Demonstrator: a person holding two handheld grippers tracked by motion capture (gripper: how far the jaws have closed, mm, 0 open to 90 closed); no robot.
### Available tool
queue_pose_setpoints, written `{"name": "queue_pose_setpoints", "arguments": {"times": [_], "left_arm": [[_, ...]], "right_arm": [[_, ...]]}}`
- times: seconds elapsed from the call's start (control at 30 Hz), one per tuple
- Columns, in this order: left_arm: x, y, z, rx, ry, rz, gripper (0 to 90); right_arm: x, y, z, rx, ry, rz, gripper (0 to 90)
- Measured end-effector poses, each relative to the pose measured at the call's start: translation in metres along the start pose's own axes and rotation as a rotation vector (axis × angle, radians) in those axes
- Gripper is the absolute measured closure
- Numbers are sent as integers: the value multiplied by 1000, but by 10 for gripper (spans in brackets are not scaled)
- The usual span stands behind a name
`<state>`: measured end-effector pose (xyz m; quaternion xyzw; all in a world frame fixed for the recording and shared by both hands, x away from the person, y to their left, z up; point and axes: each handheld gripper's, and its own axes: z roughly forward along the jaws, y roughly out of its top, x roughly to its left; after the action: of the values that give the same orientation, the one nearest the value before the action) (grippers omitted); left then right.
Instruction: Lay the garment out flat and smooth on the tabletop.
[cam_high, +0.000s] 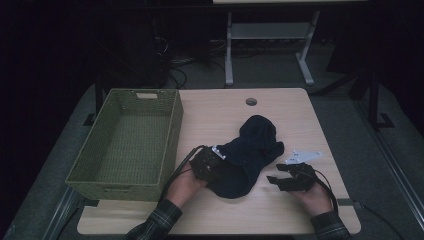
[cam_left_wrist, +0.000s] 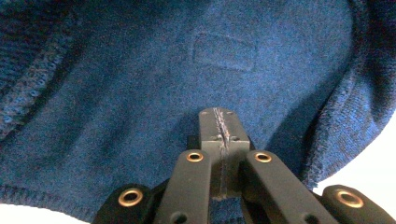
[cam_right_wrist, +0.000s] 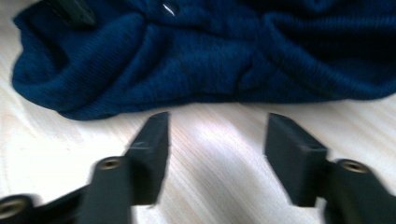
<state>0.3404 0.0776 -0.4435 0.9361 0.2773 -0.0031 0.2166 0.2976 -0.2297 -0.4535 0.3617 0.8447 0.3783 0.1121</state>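
A dark blue knit garment (cam_high: 252, 150) lies crumpled in the middle of the light wooden table (cam_high: 295, 115). At the garment's left edge, my left gripper (cam_high: 222, 161) has its jaws pressed together. In the left gripper view the shut left gripper (cam_left_wrist: 219, 126) pinches a thin fold of the blue knit (cam_left_wrist: 140, 93), which surrounds it. Low over the table, my right gripper (cam_high: 276, 173) sits just right of the garment's near end. The right gripper view has this gripper (cam_right_wrist: 217, 135) open, with bare wood between its jaws and the garment's edge (cam_right_wrist: 210, 56) just beyond the tips.
A green woven basket (cam_high: 170, 130), with nothing in it, stands on the table's left side. A round cable hole (cam_high: 251, 101) sits near the table's far edge. Another table's white legs (cam_high: 229, 55) stand on the floor behind.
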Motion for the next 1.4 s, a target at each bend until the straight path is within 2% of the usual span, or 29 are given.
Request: {"name": "queue_pose_setpoints", "arguments": {"times": [0.1, 0.13, 0.2, 0.27, 0.37, 0.47, 0.5, 0.6, 0.83, 1.0, 1.17, 1.4], "left_arm": [[0, -1, 0, -10, -7, -14, 900], [0, -1, 0, -9, -7, -14, 900], [0, -1, 0, -2, -2, -6, 900], [-2, 0, 1, -9, 8, -11, 900], [-2, 0, 0, 1, 19, 7, 900], [-2, 0, 0, -2, 19, 7, 900], [-3, 0, 1, -15, 17, -8, 900], [-3, 0, 1, -16, 12, -13, 900], [-2, 0, 1, -16, 10, -14, 900], [-2, 1, 0, -8, 13, -9, 900], [-2, 0, 0, -3, 12, -3, 900], [-3, 1, 0, -3, 18, -8, 900]], "right_arm": [[0, 6, -6, -15, 10, -5, 557], [0, 8, -9, -27, 9, -8, 570], [-2, 12, -12, -26, 6, -8, 571], [-6, 18, -17, -52, -6, -13, 540], [-15, 28, -22, -69, -12, -10, 521], [-24, 40, -25, -80, -18, -6, 518], [-26, 43, -26, -79, -20, -6, 515], [-33, 53, -29, -82, -27, -8, 513], [-52, 78, -37, -112, -32, 6, 513], [-66, 99, -34, -121, -41, 4, 517], [-78, 121, -24, -108, -49, -11, 517], [-92, 144, -7, -116, -28, -1, 509]]}}
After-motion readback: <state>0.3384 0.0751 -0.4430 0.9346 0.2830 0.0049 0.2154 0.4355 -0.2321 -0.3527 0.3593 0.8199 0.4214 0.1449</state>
